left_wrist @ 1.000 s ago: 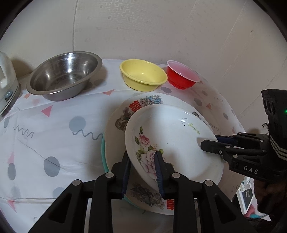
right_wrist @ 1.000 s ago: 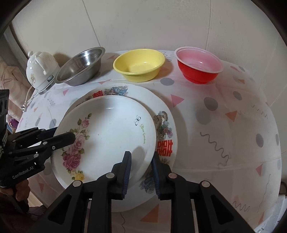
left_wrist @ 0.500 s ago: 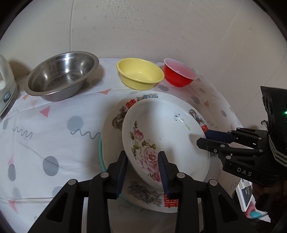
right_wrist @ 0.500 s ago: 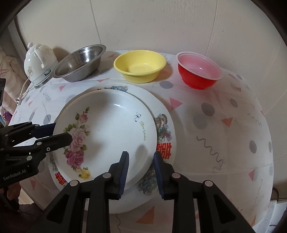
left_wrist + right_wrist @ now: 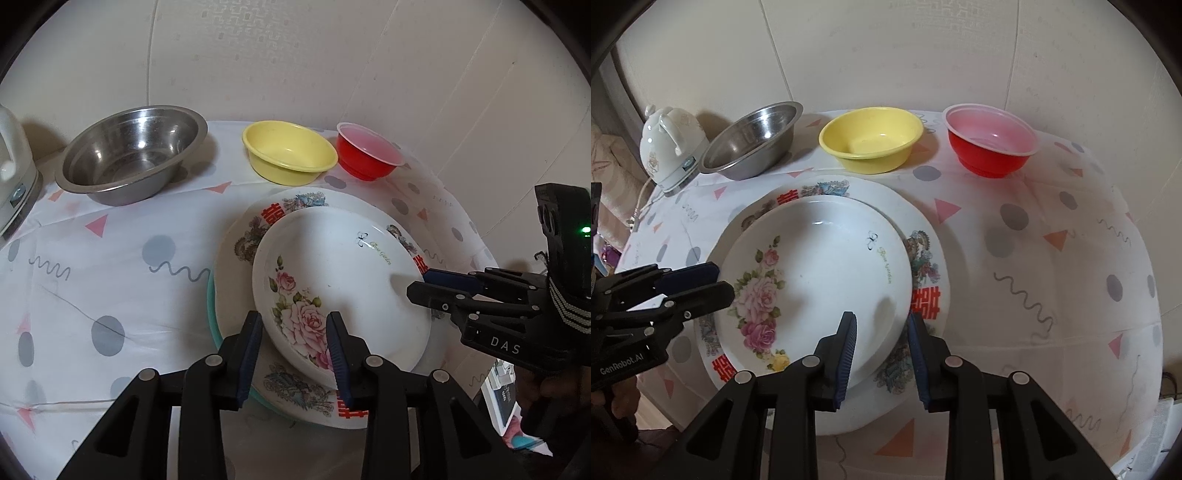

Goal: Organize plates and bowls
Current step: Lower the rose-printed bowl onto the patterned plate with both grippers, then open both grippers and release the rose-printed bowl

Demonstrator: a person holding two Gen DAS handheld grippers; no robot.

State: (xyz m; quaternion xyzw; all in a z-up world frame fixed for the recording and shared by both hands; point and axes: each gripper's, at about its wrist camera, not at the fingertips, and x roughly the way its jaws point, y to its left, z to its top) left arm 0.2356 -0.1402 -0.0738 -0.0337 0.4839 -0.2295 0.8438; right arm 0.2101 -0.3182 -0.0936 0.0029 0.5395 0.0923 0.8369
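A white rose-patterned plate (image 5: 340, 266) (image 5: 820, 258) lies on a larger plate with red characters (image 5: 273, 214) (image 5: 894, 199). Under both, a teal plate's edge (image 5: 211, 314) shows. My left gripper (image 5: 293, 317) (image 5: 722, 280) is open and straddles the rose plate's near-left rim, with a gap at each pad. Open too, my right gripper (image 5: 882, 317) (image 5: 415, 284) straddles the opposite rim without pressing on it. Along the back stand a steel bowl (image 5: 133, 155) (image 5: 753, 140), a yellow bowl (image 5: 288, 155) (image 5: 871, 144) and a red bowl (image 5: 369, 155) (image 5: 991, 144).
A white electric kettle (image 5: 670, 144) (image 5: 11, 166) stands at the back left beside the steel bowl, its cord hanging off the table. The patterned tablecloth (image 5: 1034, 258) covers a round table against a pale wall. A person's hand holds each gripper handle.
Both grippers' jaws have spread off the rose plate's rim. The plate, held slightly raised before, has settled onto the large plate.
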